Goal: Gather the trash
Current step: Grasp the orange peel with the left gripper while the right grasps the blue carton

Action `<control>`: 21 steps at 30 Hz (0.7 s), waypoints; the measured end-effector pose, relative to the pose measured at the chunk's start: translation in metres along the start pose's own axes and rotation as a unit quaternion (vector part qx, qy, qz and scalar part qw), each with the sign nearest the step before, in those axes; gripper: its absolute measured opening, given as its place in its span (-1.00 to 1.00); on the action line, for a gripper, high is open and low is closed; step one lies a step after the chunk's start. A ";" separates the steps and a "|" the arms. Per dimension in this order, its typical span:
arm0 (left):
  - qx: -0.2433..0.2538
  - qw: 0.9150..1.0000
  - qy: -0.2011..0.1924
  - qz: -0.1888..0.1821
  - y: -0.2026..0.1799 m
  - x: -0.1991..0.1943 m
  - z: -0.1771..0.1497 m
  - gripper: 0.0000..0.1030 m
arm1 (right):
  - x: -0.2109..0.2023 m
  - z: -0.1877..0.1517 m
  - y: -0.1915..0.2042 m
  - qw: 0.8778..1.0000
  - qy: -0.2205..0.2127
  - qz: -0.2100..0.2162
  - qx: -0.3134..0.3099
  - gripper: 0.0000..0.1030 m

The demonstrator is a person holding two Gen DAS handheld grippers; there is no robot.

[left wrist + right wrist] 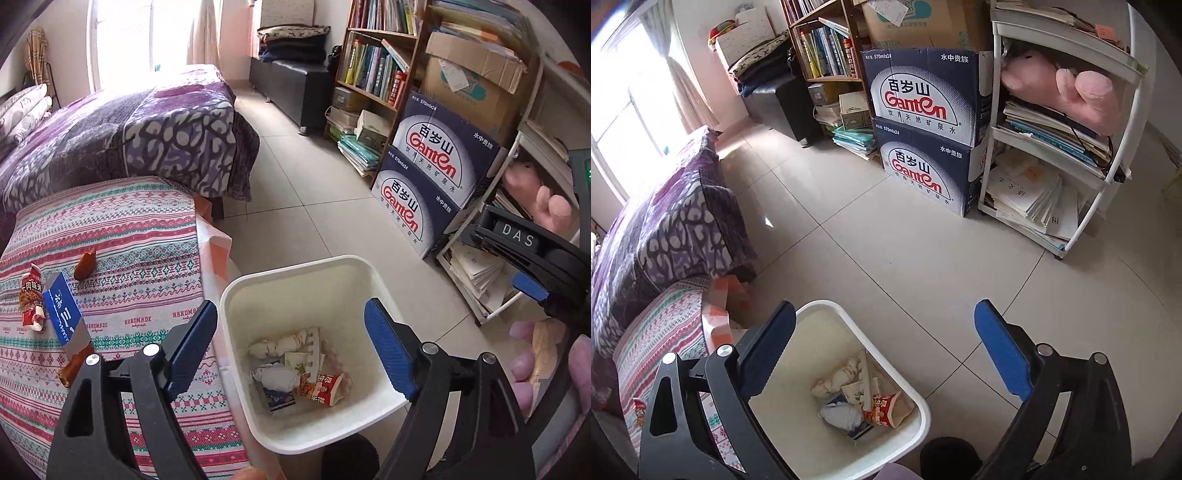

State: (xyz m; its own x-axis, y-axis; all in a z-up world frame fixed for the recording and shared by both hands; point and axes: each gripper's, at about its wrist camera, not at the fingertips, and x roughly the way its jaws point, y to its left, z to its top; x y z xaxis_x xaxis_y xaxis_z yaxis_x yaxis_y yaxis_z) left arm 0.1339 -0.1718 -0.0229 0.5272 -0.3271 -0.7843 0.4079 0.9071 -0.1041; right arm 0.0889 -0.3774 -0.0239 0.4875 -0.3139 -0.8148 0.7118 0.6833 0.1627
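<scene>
Bedside surface [140,258]: wrappers [31,299], blue carton [62,314] remaining. Both grippers [291,347] [884,350] spread, empty, above bin [236,295]. Risk: flat wrapper slipping, falling beside bin.

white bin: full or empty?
Partly filled. The white bin holds crumpled paper and a red snack wrapper on its bottom; its walls above are bare.

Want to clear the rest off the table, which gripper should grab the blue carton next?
Left. The left gripper is open beside the table's patterned cloth, with the blue carton in view; the right gripper hangs over the bin.
</scene>
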 end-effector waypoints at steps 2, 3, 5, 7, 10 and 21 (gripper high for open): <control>-0.003 1.000 0.000 0.011 0.007 0.000 -0.001 0.55 | 0.000 -0.002 0.005 1.000 0.002 0.002 -0.007 0.83; -0.005 1.000 0.002 0.020 0.011 0.000 -0.001 0.55 | 0.000 -0.003 0.009 1.000 0.003 0.003 -0.011 0.83; -0.012 0.999 0.005 0.037 0.021 0.002 -0.001 0.55 | 0.001 -0.007 0.018 1.000 0.007 0.004 -0.023 0.85; -0.023 0.998 0.011 0.051 0.033 0.004 -0.002 0.55 | 0.002 -0.011 0.028 0.999 0.012 0.008 -0.034 0.85; -0.037 0.996 0.022 0.077 0.055 0.009 -0.003 0.55 | 0.003 -0.016 0.043 0.998 0.015 0.009 -0.054 0.86; -0.101 0.968 0.124 0.191 0.157 0.042 -0.025 0.55 | 0.009 -0.045 0.104 0.991 0.039 0.018 -0.126 0.86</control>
State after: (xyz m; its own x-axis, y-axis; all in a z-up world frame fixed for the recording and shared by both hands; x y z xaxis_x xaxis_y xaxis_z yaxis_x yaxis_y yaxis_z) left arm 0.2019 -0.0362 -0.0879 0.4060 0.0942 -0.9090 0.0507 0.9908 0.1253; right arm 0.1442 -0.2800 -0.0390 0.4622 -0.2407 -0.8535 0.5404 0.8395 0.0559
